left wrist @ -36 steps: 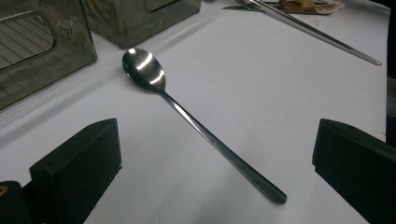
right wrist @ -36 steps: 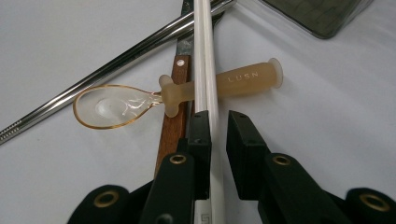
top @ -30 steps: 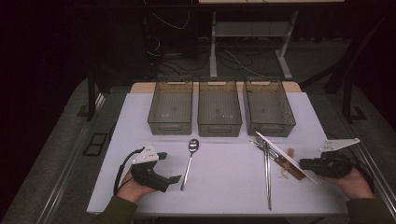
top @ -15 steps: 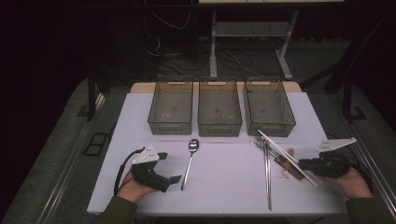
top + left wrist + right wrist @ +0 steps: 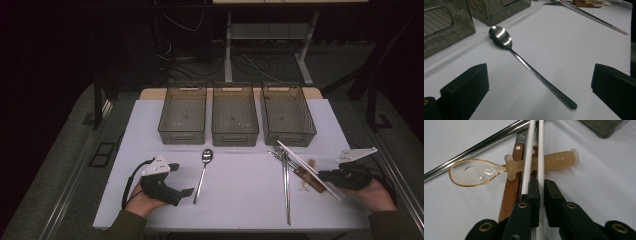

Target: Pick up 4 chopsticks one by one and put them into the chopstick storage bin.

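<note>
R claw (image 5: 539, 185) – jaws just closing, pinching white chopsticks (image 5: 535, 150) over baby spoon (image 5: 499, 168) | L claw (image 5: 539, 85) – wide open, empty, steel spoon (image 5: 524, 62) ahead on counter (image 5: 240, 190)

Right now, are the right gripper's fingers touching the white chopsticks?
Touching. The right gripper view shows the right gripper with its fingers closed on the white chopsticks, one chopstick against each pad.

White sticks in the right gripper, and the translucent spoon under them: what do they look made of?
White sticks: probably plastic or melamine, smooth and opaque with a soft sheen. Translucent spoon: apparently soft silicone, amber bowl showing the table through it, matte moulded handle with raised lettering.
</note>
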Demonstrator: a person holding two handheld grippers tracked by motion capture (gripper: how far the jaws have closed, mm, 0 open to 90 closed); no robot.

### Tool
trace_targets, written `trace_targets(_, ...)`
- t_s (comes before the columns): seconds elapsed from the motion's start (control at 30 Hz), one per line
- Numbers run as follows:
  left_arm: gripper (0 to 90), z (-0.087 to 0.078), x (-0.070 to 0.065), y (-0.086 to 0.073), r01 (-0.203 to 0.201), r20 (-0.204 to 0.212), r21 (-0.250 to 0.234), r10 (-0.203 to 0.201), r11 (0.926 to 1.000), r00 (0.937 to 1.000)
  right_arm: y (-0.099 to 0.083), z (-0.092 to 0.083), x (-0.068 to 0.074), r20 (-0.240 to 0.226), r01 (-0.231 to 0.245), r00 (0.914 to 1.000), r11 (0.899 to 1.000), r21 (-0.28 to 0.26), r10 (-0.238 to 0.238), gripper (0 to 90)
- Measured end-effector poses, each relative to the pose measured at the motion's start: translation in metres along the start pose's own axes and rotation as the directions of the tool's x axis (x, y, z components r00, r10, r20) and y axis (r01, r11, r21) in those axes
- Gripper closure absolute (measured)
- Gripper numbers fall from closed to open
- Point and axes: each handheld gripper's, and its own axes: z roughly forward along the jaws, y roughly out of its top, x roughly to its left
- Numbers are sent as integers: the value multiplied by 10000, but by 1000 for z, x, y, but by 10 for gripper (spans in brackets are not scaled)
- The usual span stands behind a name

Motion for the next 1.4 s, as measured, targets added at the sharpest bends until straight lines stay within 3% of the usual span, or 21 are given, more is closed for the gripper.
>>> trace_targets(0.5,0,0,0,0,-10,-4,7,10,10000,10000,1,-2,1,-1,36,10000,10000,-70,-36,844)
trace_targets(1.4,0,1,0,-1,26,-14,98,-26,9999,10000,5,-15,2,105,-114,9999,9959,-897,124,844)
